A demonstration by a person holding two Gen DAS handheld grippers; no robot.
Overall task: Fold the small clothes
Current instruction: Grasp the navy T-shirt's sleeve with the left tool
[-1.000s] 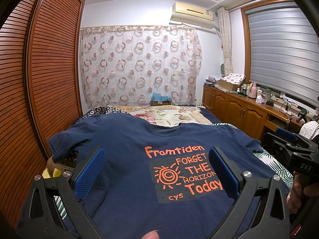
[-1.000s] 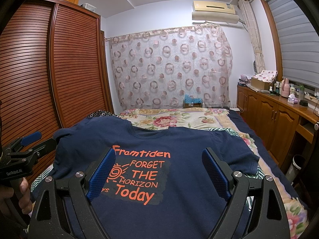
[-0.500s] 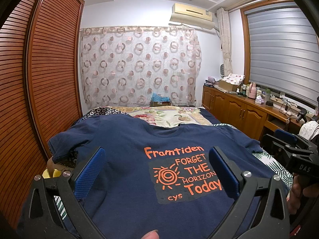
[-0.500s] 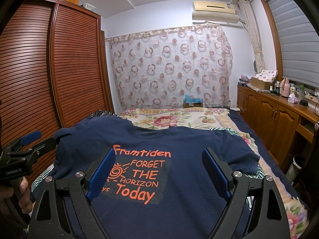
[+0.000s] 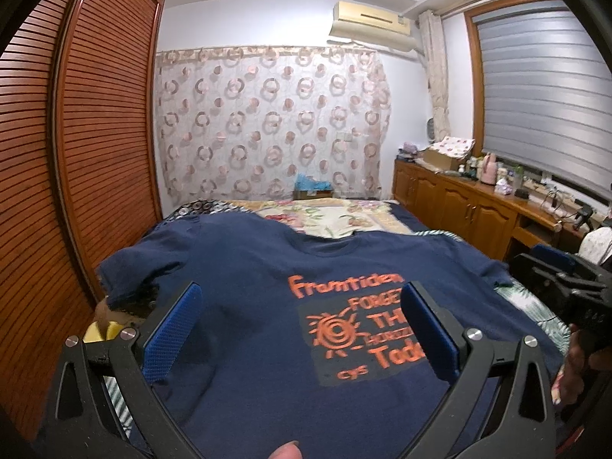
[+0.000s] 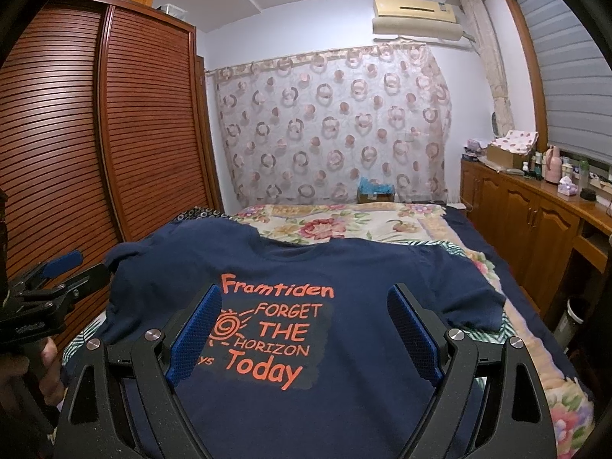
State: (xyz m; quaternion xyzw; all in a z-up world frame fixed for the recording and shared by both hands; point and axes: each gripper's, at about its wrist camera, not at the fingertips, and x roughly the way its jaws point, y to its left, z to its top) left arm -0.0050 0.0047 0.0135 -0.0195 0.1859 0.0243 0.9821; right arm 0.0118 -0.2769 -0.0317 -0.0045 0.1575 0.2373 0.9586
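A navy T-shirt with an orange "Framtiden Forget the Horizon Today" print lies spread face up on the bed, collar pointing away from me. My left gripper hovers open above the shirt's lower left part, nothing between its blue pads. Over the print, my right gripper is also open and holds nothing. Each gripper shows in the other's view: the right one at the far right edge, the left one at the far left edge, both held by hands.
The bed carries a floral quilt beyond the shirt. A slatted wooden wardrobe runs along the left. Wooden cabinets with bottles and boxes line the right wall. A patterned curtain hangs behind the bed. A bin stands by the cabinets.
The left gripper has swung to the left, so the print now sits further right in its view, with motion blur. The right gripper has barely moved.
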